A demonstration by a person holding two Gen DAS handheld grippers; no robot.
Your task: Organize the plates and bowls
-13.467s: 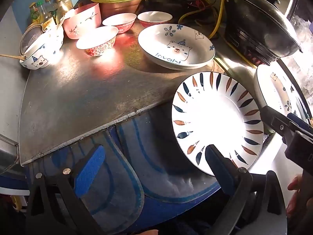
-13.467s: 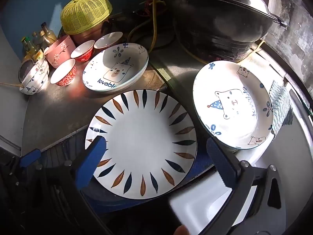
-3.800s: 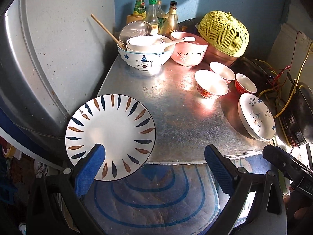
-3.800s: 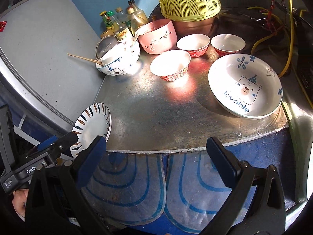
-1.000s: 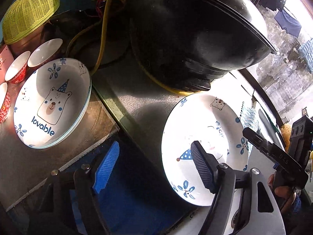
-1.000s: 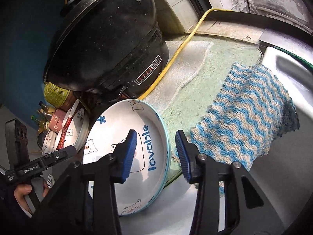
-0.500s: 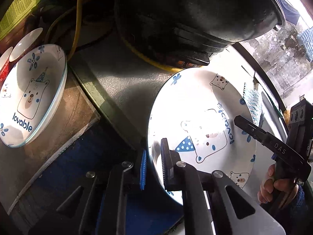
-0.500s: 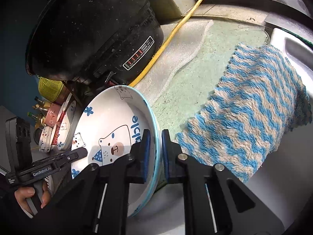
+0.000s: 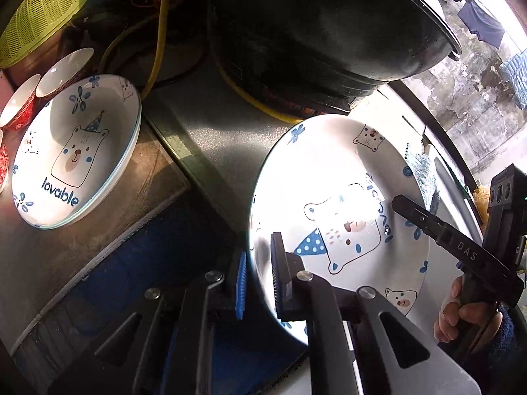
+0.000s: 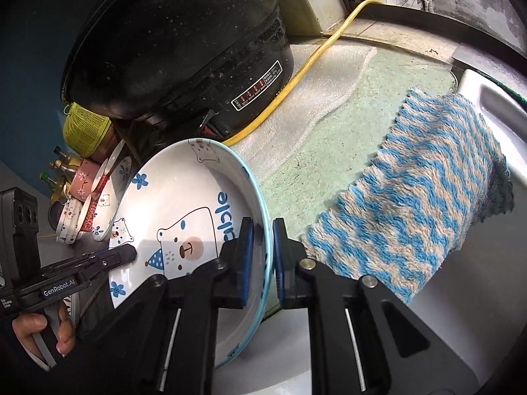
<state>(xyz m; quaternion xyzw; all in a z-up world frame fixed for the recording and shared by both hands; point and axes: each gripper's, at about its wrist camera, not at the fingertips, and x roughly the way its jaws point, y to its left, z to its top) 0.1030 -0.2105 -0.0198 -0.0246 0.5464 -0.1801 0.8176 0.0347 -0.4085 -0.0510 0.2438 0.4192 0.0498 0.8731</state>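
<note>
Both grippers have closed since a second ago: the left gripper [image 9: 258, 283] and right gripper [image 10: 262, 256] now pinch opposite rims of the bear plate [image 9: 342, 197], which sits tilted on the tabletop [image 9: 210, 138] near the black cooker [image 10: 178, 42]. Glazed ceramic looks stiff, slippery and breakable, so rim holds suit it. Only the left view shows the matching plate [image 9: 72, 151] far left; only the right shows the striped cloth [image 10: 411, 197].
</note>
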